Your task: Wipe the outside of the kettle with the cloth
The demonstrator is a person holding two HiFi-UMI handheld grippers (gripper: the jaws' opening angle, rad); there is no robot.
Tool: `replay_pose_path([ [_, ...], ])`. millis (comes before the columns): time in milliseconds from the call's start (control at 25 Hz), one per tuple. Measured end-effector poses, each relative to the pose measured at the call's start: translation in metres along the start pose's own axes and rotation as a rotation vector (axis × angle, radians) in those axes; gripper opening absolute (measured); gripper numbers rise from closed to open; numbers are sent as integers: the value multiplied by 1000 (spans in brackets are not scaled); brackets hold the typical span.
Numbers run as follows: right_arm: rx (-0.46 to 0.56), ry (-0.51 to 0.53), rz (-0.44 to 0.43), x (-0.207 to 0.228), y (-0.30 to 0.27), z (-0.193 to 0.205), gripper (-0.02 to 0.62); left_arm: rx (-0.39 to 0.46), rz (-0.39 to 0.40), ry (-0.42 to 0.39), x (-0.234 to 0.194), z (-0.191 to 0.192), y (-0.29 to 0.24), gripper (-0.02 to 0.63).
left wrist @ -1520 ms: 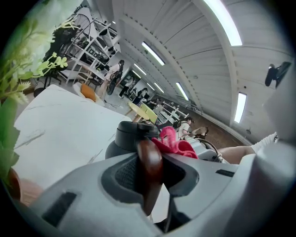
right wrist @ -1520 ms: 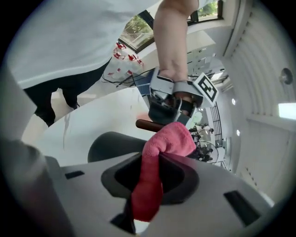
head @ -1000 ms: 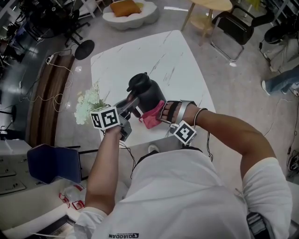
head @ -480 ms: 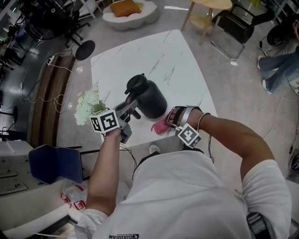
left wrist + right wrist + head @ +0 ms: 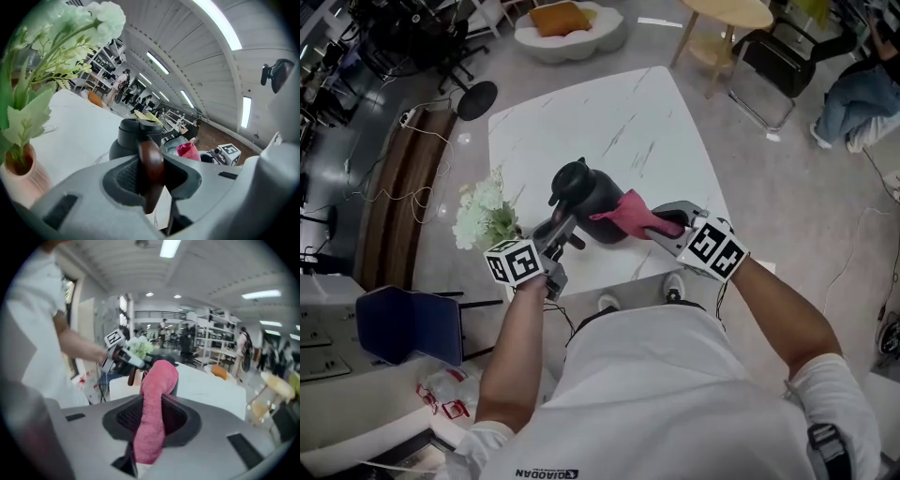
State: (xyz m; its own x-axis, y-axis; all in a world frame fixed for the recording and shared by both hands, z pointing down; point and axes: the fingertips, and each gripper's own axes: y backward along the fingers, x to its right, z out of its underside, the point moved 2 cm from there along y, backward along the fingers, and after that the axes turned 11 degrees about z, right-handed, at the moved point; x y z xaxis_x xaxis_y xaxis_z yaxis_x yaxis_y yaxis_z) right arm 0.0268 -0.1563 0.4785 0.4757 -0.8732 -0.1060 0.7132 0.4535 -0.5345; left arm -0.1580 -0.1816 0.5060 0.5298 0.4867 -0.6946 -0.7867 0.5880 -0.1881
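Clamped between left gripper [image 5: 563, 229] jaws: brown wooden handle [image 5: 151, 168] of black round kettle [image 5: 586, 192], upright on white marble table [image 5: 619, 112]. Pinched tight in right gripper [image 5: 151, 425]: pink terry cloth [image 5: 154, 390], beside kettle's body in head view, touch uncertain. Both grips plain only in gripper views.

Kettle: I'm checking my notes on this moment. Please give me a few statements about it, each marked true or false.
1. The left gripper is shut on the kettle's handle. True.
2. The right gripper is shut on the cloth. True.
3. The cloth is blue. False: it is pink.
4. The kettle sits on the floor. False: it is over the white table.
5. In the head view the flowers are right of the kettle. False: they are to its left.
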Motion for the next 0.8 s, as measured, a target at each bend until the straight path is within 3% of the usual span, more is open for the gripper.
replay_pose_path([
  [120, 70, -400, 55, 23, 2, -22, 103, 3, -13, 12, -4, 3, 4, 103],
  [240, 149, -707, 50, 37, -3, -47, 103, -9, -24, -13, -2, 7, 5, 101],
  [400, 249, -1024, -96, 35, -23, -76, 103, -40, -40, -52, 3, 12, 5, 100],
  [520, 231, -1118, -199, 23, -46, -82, 103, -81, -63, -72, 6, 18, 7, 98],
  [680, 91, -1094, -81, 23, -74, -51, 101, -145, -87, -131, 9, 30, 12, 95],
  [800, 52, -1050, -23, 24, -78, -37, 100, -192, -103, -170, 9, 38, 17, 92],
])
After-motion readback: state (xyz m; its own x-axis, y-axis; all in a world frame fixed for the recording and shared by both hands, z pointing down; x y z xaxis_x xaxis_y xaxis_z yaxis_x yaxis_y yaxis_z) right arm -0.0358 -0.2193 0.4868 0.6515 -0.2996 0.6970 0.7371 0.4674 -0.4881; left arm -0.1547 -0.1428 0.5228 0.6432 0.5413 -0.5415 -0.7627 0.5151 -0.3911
